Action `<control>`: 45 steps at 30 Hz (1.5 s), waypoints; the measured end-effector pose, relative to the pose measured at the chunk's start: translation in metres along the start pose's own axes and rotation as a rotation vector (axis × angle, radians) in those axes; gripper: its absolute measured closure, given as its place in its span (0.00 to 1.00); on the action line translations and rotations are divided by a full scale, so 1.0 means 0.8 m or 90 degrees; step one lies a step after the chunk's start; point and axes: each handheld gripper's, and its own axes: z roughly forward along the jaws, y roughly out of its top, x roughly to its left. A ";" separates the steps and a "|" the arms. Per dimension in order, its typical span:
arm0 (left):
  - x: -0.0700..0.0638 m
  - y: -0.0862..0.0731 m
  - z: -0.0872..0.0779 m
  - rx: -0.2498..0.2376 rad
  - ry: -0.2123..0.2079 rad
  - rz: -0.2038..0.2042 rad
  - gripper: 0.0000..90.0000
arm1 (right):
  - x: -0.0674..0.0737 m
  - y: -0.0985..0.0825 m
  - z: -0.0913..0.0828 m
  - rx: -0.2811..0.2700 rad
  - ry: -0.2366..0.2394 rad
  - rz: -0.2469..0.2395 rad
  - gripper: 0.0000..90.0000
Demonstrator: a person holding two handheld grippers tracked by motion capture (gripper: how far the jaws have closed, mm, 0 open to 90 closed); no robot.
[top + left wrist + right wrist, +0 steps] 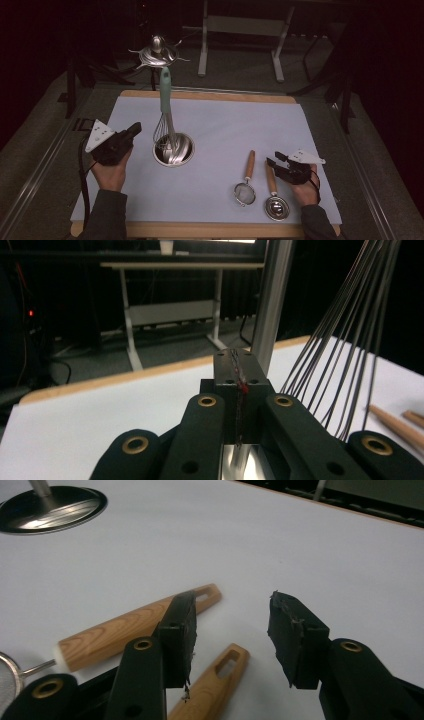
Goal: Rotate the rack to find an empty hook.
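A whisk with a teal handle stands upright in a steel cup at the middle of the white mat. My left gripper hovers just left of the cup, jaws shut with nothing between them; the whisk wires rise to its right. At the front right lie a small strainer and a metal scoop, both with wooden handles. My right gripper stands open beside the scoop's handle, which lies low between the jaws; the strainer's handle lies behind the left jaw.
A shiny metal stand sits beyond the mat's far edge, behind the whisk. A pale table frame stands farther back in the dark. The wooden table edge borders the mat at the front.
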 end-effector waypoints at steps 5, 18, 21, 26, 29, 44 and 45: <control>-0.006 0.018 0.000 -0.043 -0.009 0.003 1.00 | -0.003 -0.007 0.001 -0.001 0.001 0.008 0.60; -0.020 0.065 -0.004 -0.141 -0.032 0.011 1.00 | -0.010 -0.019 0.006 0.012 0.006 0.016 0.60; -0.023 0.078 -0.003 -0.164 -0.043 0.013 1.00 | -0.012 -0.021 0.007 0.012 0.005 0.026 0.60; -0.028 0.093 -0.001 -0.195 -0.054 0.024 1.00 | -0.012 -0.023 0.009 0.020 0.008 0.027 0.59; -0.029 0.101 -0.002 -0.221 -0.061 0.011 1.00 | -0.011 -0.023 0.010 0.024 0.005 0.022 0.59; -0.038 0.146 -0.006 -0.277 -0.068 0.015 1.00 | -0.011 -0.023 0.011 0.028 0.007 0.025 0.57; -0.036 0.147 -0.005 -0.274 -0.065 0.013 1.00 | -0.011 -0.023 0.011 0.028 0.007 0.025 0.57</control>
